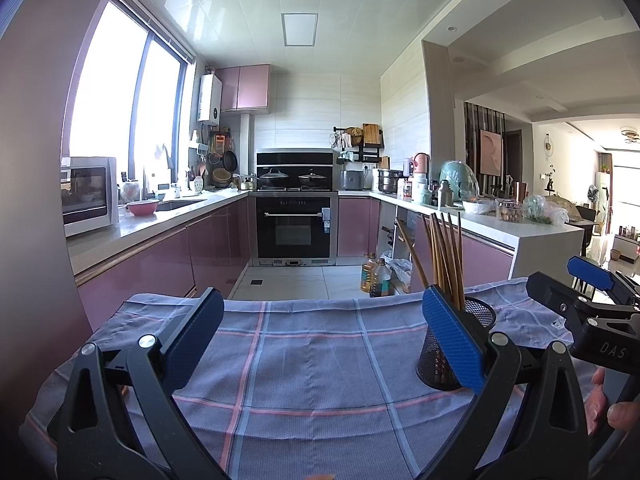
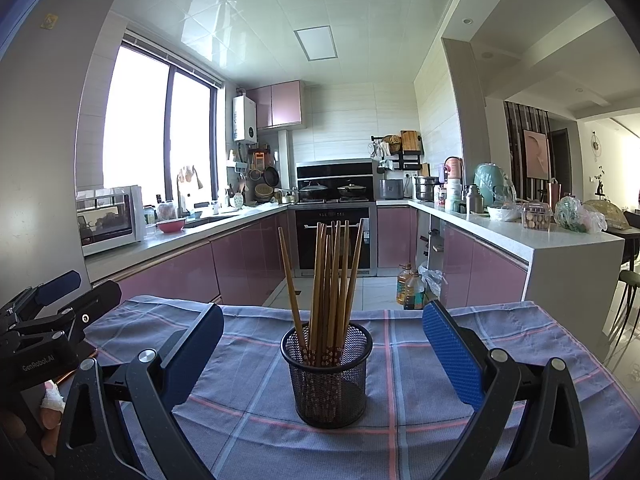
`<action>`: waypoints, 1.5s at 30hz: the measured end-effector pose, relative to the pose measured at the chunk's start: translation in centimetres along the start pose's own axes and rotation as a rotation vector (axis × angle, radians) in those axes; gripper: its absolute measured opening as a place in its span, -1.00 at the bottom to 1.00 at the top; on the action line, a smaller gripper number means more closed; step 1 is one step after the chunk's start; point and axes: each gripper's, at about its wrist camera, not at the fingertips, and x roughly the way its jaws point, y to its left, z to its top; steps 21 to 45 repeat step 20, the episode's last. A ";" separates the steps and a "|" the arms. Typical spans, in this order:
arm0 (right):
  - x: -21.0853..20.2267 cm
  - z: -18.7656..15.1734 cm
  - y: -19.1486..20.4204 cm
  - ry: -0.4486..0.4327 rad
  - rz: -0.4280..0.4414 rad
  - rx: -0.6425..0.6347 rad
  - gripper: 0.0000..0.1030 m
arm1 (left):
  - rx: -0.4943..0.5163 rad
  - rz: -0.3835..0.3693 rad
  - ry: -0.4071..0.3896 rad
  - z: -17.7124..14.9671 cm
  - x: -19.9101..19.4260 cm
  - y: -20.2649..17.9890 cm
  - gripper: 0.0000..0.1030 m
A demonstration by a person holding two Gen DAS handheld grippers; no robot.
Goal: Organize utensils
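The right hand-held gripper (image 2: pixel 323 350) is hovering released, its blue pads spread wide on either side of the mesh cup (image 2: pixel 327 376) without touching it. The chopsticks (image 2: pixel 328 276) are standing bundled in that cup, fanning outward at their tops. The left hand-held gripper (image 1: pixel 323 338) is likewise sitting released over bare checked cloth (image 1: pixel 304 364), with the cup just behind its right finger (image 1: pixel 454 344). The cloth's far edge is dropping toward the kitchen floor (image 1: pixel 296 280).

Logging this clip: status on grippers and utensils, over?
Left hand-held gripper open, empty. Right hand-held gripper open, facing mesh holder. Chopsticks upright inside. Checked cloth otherwise bare.
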 end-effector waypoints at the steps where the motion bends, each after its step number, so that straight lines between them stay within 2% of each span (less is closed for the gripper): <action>1: 0.0 0.0 0.0 0.000 0.001 0.000 0.87 | 0.001 0.001 -0.002 -0.1 -0.2 0.0 0.90; 12: 0.1 -0.1 -0.2 0.010 0.004 -0.001 0.87 | 0.020 0.019 0.002 0.1 0.2 0.3 0.90; 15: 0.4 -0.3 -0.5 0.031 0.003 -0.013 0.87 | 0.010 0.011 0.045 -0.1 0.7 0.7 0.90; 18: 1.9 -0.8 -2.1 0.123 -0.009 -0.007 0.87 | 0.004 0.025 0.110 -0.6 2.1 1.5 0.90; 20: 3.4 -1.6 -4.0 0.208 -0.055 0.004 0.87 | 0.007 0.041 0.177 -1.3 3.7 2.2 0.90; 45: 3.4 -1.6 -4.0 0.208 -0.055 0.004 0.87 | 0.007 0.041 0.177 -1.3 3.7 2.2 0.90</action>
